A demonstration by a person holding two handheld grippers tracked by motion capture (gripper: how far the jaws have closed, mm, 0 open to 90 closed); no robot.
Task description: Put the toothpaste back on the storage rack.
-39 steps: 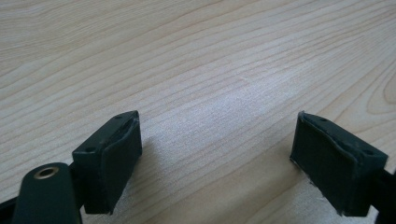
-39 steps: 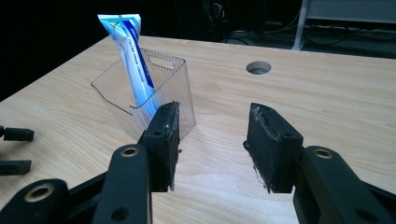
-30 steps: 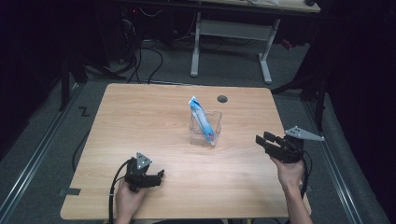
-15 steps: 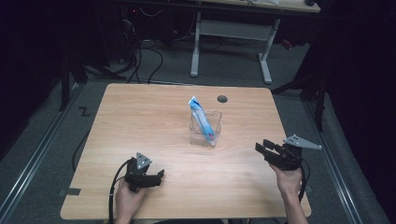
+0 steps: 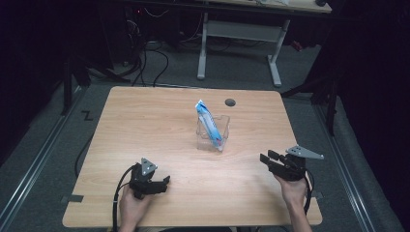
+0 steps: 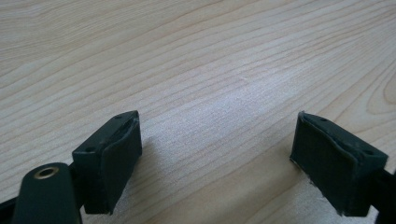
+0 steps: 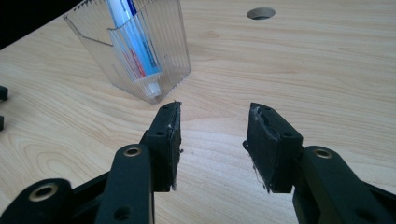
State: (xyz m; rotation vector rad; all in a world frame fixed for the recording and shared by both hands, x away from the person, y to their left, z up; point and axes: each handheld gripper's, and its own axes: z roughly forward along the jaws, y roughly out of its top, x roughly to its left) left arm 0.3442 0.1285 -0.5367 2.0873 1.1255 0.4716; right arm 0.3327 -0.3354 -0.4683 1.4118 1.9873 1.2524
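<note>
The toothpaste tube [image 7: 135, 44] stands in the clear holder [image 7: 159, 70], its print too blurred to read. Both grippers, left [image 5: 162, 182] and right [image 5: 267, 159], have empty, spread jaws. Bare surface [image 5: 145, 125] lies all around.

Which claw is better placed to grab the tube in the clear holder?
Probably right: the right claw is open and faces the clear holder with the tube; the left claw faces bare table.

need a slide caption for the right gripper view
Open right gripper above the wooden table, facing a clear holder with a toothpaste tube standing cap-down inside.
</note>
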